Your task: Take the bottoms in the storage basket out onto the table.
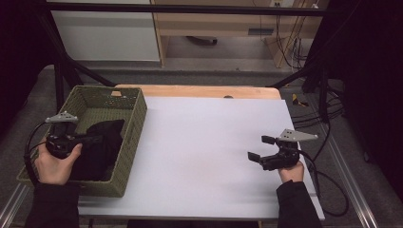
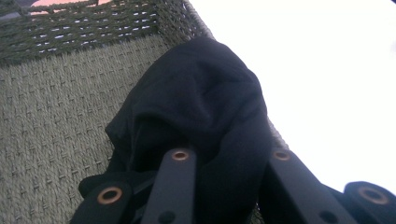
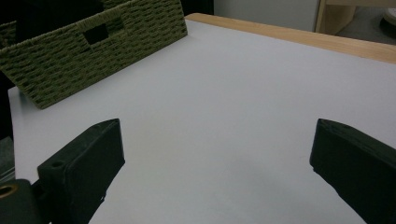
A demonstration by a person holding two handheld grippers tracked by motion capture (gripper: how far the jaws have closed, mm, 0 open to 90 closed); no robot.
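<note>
White sheet covers most of a wooden table, dark lab floor and cables behind it. Green woven basket sits at the left edge of the sheet, long side running near to far. Black cloth lies inside the basket, bunched up against its right wall and spreading toward the near end. Left gripper is over the basket, held in the person's left hand, pointing right toward the cloth, grey plate on top. In the left gripper view the 2 jaws rise from the bottom with the black cloth pinched between them, jaws clamped tight on a fold of it; the cloth humps up above the jaws, the woven basket floor to its left and the white sheet past the basket wall on the right. Whether the cloth is fully off the basket floor, cannot tell. Right gripper is at the right side of the sheet, well apart from the basket, held in the right hand, pointing left. Its 2 jaws stand wide apart with nothing between them; the right gripper view shows bare white sheet in the gap, the basket far off at the upper left, the wooden table edge along the far side.
</note>
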